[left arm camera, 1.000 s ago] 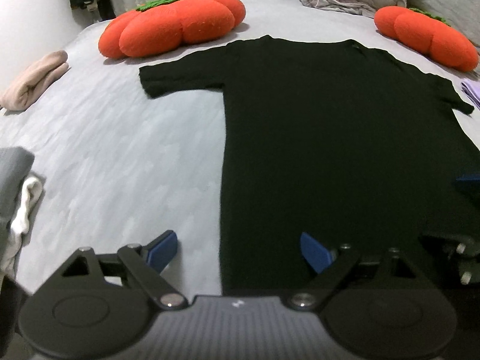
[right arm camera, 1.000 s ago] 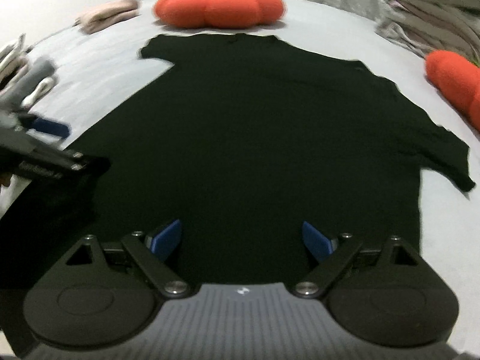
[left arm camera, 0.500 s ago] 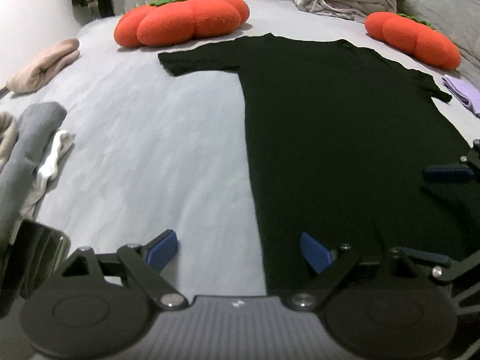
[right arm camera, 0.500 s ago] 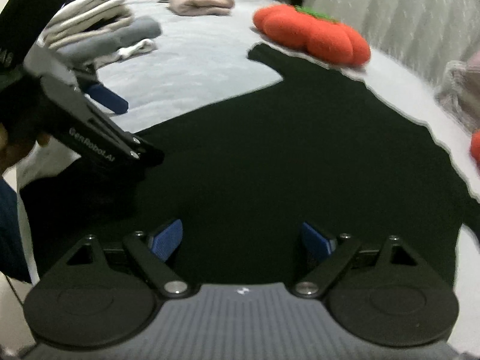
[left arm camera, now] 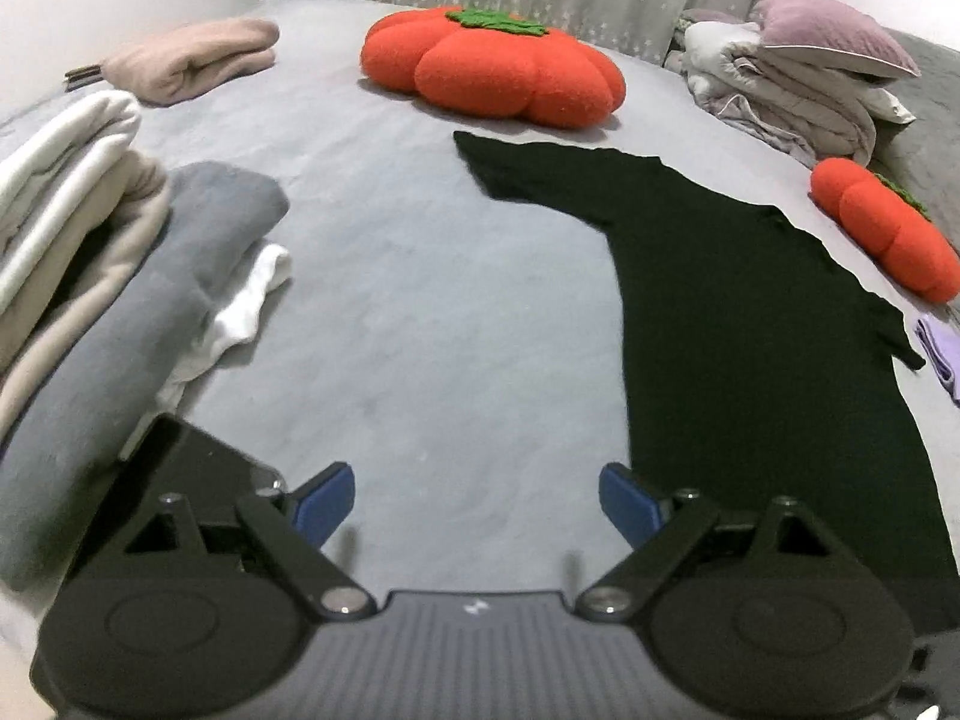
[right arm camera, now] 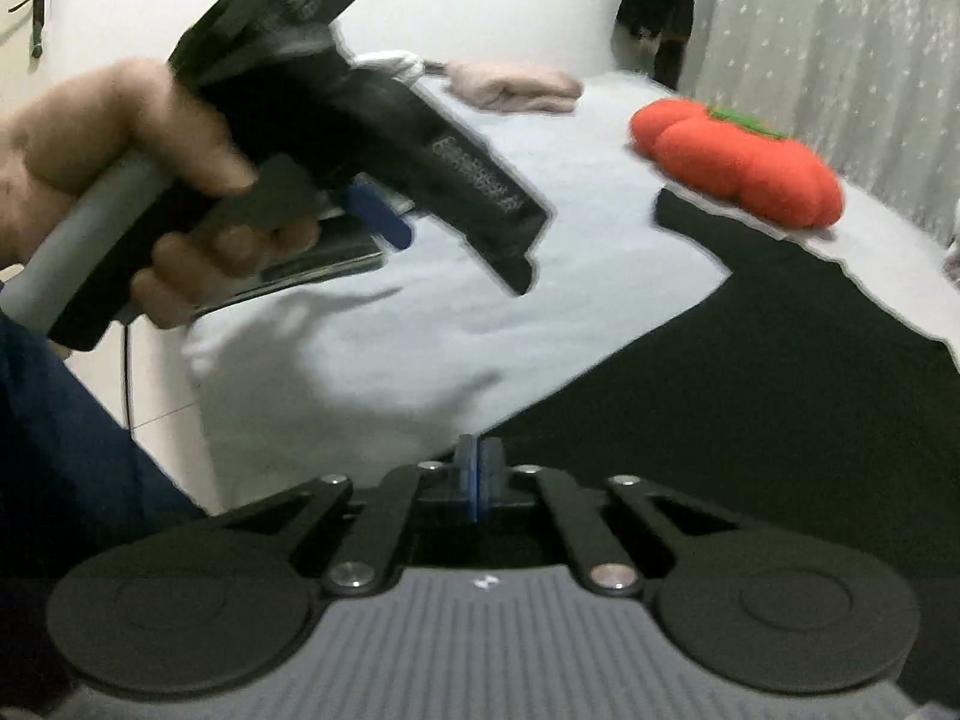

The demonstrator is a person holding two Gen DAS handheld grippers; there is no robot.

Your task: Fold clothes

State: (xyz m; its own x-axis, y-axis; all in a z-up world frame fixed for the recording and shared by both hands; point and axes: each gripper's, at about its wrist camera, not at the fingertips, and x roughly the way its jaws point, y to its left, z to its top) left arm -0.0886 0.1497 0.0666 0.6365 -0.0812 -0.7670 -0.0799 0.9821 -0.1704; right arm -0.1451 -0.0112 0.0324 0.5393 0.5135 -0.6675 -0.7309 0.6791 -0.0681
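A black short-sleeved shirt [left arm camera: 750, 330] lies flat on the grey bed sheet [left arm camera: 420, 312]. My left gripper [left arm camera: 477, 498] is open over bare sheet just left of the shirt's side edge, with nothing between its fingers. In the right wrist view the same left gripper [right arm camera: 384, 222] shows at upper left, held in a person's hand [right arm camera: 90, 138]. My right gripper [right arm camera: 477, 474] has its blue pads pressed together right at the near left edge of the shirt [right arm camera: 780, 390], and the black cloth runs up to the pads.
A stack of folded clothes [left arm camera: 90, 252] lies left of my left gripper. Beyond are a folded pink garment [left arm camera: 192, 57], two orange pumpkin cushions [left arm camera: 492, 66] [left arm camera: 882, 228], a bedding pile [left arm camera: 792, 78] and a lilac cloth [left arm camera: 942, 348]. The bed's edge [right arm camera: 198, 360] drops at the left.
My right gripper's jaws have closed, and it swung left to the shirt's edge. The left gripper moved left off the shirt, bringing the folded stack into view.
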